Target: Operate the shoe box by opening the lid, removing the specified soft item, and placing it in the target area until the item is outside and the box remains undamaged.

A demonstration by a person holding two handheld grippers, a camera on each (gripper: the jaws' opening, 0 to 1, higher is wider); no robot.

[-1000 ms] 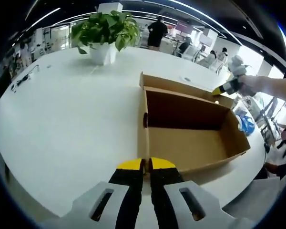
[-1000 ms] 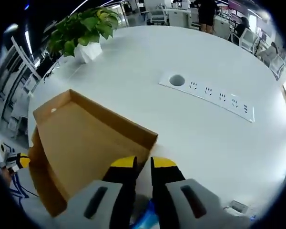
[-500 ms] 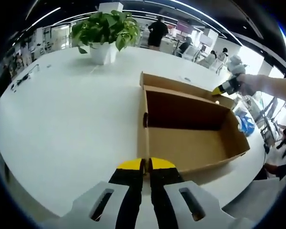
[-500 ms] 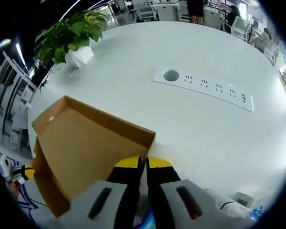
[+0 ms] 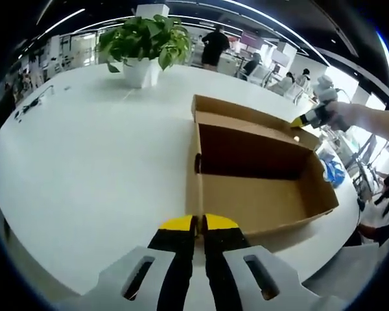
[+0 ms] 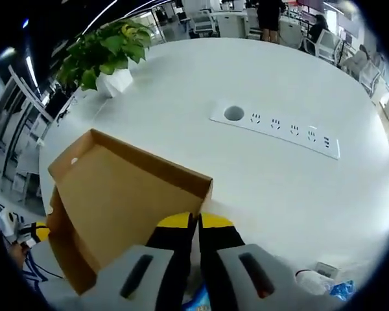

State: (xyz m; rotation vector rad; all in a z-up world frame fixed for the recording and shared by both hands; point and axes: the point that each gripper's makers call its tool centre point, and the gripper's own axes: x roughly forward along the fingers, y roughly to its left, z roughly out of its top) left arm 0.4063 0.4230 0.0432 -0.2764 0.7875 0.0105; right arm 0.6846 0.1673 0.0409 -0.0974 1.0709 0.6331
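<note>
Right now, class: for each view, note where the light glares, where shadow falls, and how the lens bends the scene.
Left gripper view: the box has a dark, shadowed inner far wall, ceiling light strips curve overhead, and the table bulges like a dome. Right gripper view: the table is bright and evenly lit, its edge curves strongly, and the plant near the rim looks squeezed.

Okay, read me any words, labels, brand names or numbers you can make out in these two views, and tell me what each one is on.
None can be read.
Cardboard shoe box: plain brown, no print showing.
Power strip set in the white table: sockets, no legible marking.
Blue-and-white item beside the box: any print too blurred to read.
</note>
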